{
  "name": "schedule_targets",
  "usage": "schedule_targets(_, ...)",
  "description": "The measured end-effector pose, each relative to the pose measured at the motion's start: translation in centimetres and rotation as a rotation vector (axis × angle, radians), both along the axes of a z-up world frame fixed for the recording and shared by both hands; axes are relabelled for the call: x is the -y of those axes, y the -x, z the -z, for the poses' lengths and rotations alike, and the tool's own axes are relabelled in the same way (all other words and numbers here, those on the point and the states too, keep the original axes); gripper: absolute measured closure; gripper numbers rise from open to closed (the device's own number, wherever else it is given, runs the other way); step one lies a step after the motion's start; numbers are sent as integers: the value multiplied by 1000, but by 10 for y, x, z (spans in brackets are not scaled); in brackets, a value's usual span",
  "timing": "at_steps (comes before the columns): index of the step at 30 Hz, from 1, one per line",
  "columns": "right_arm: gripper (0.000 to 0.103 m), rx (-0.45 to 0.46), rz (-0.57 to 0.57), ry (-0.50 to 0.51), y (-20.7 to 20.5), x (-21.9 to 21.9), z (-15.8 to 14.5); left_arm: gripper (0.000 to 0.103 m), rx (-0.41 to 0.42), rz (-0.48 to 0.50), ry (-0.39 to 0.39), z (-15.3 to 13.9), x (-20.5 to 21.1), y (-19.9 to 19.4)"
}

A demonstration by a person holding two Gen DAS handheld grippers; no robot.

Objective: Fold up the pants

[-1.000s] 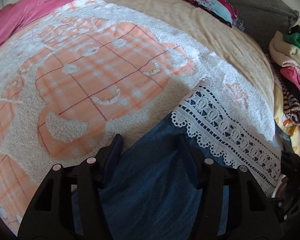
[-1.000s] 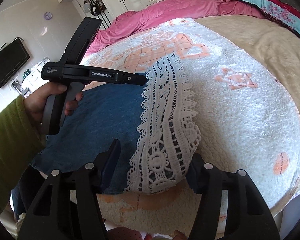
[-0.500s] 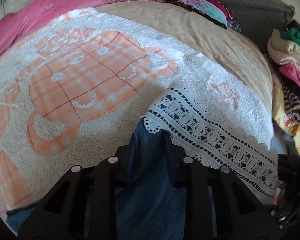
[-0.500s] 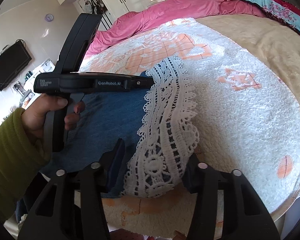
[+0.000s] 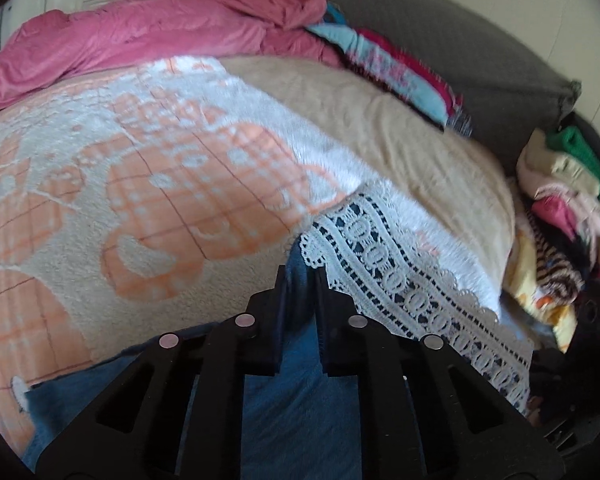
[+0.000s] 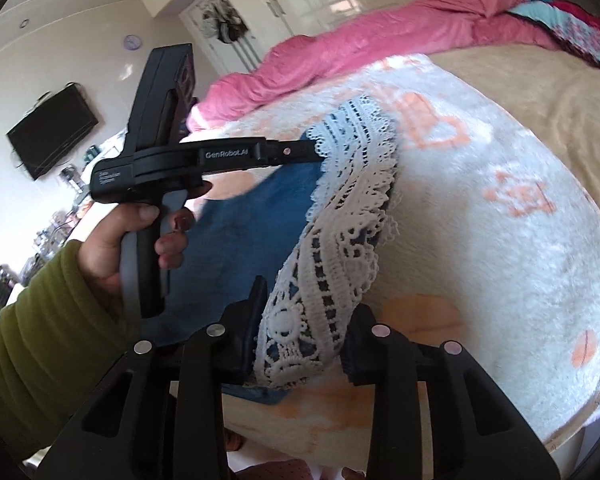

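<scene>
Blue denim pants (image 5: pixel 300 400) with a white lace hem (image 5: pixel 400 276) lie on a fleecy orange-and-white blanket (image 5: pixel 140 200). My left gripper (image 5: pixel 300 280) is shut on the denim edge right beside the lace. In the right wrist view a hand (image 6: pixel 112 248) in a green sleeve holds that left gripper (image 6: pixel 300 148), whose tip disappears into the lace hem (image 6: pixel 352 184). My right gripper (image 6: pixel 310 308) has its jaws closing, pressed on a bunched fold of lace. The hem hangs raised between the two grippers, with denim (image 6: pixel 252 220) sagging below.
A pink duvet (image 5: pixel 140 48) lies along the bed's far side, with floral cloth (image 5: pixel 388 68) and a grey headboard (image 5: pixel 480 60) beyond. A pile of clothes (image 5: pixel 560 184) sits at the right. A wall TV (image 6: pixel 52 132) and white wardrobes (image 6: pixel 320 0) stand behind.
Both grippers' jaws have narrowed onto the hem, the left pinching the denim edge, the right bunching the lace. Both have risen, and the hem now lifts off the blanket.
</scene>
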State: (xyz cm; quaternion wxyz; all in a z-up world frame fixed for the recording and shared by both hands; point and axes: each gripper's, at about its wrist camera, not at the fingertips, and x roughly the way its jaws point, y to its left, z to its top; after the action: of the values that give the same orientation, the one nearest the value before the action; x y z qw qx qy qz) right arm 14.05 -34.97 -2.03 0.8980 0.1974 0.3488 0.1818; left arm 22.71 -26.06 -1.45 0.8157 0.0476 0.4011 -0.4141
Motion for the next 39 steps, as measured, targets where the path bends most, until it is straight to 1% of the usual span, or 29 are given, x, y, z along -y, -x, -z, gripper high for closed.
schedule_targets(3,72,46,-59,11,-4,-21,-16,99,5,-38,63,-17,-29,-2)
schedule_targets(7,73,94,-141,37,-13,-55,-33,99,33,-107,99,-29,-71,-3)
schedule_targets(9,73,106,-173,72,-19,-76,-36,99,6,-145,132,-27,-95,-6)
schedule_targets(11,73,101,-203,94,-25,-91,-35,97,-20,-199,127,-22,-118,-8)
schedule_targets(13,73,83,-226,168,-34,-113,-32,79,-46,-246,160,-16,-147,-9)
schedule_targets(14,72,81,-250,216,-37,-125,-29,64,-65,-295,185,-14,-166,-10)
schedule_targets(15,72,72,-279,272,-41,-141,-26,61,-83,-337,202,-12,-183,-10)
schedule_targets(16,72,59,-318,324,-44,-157,-21,61,-89,-370,221,-13,-198,-8)
schedule_targets(17,71,57,-337,361,-45,-169,-18,60,-74,-395,256,-14,-216,-5)
schedule_targets(19,69,50,-397,483,-44,-200,-6,53,-75,-442,300,-13,-244,5)
schedule_targets(21,56,52,-435,581,-39,-222,7,46,-70,-474,299,-11,-263,15)
schedule_targets(23,40,64,-476,612,-31,-233,11,41,-70,-494,283,-9,-274,27)
schedule_targets(24,38,74,-502,606,-26,-235,10,39,-71,-503,279,-9,-278,34)
schedule_targets(26,37,93,-528,582,-17,-229,4,37,-77,-511,280,-10,-283,45)
schedule_targets(28,37,101,-539,536,-8,-211,-7,33,-67,-505,260,-10,-287,54)
schedule_targets(30,29,114,-493,482,-5,-185,-24,31,-75,-508,241,-9,-287,65)
schedule_targets(31,23,123,-453,455,-1,-176,-33,31,-86,-499,248,-7,-285,71)
schedule_targets(33,23,120,-332,425,-16,-144,-43,31,-117,-471,247,1,-277,83)
schedule_targets(34,23,97,-263,427,-27,-131,-45,31,-137,-451,235,7,-270,89)
schedule_targets(35,23,53,-197,412,-41,-116,-42,31,-147,-431,226,10,-263,93)
schedule_targets(36,23,13,-169,374,-52,-104,-39,31,-161,-413,207,15,-256,96)
schedule_targets(39,23,-123,-139,251,-82,-82,-20,31,-191,-414,140,30,-241,105)
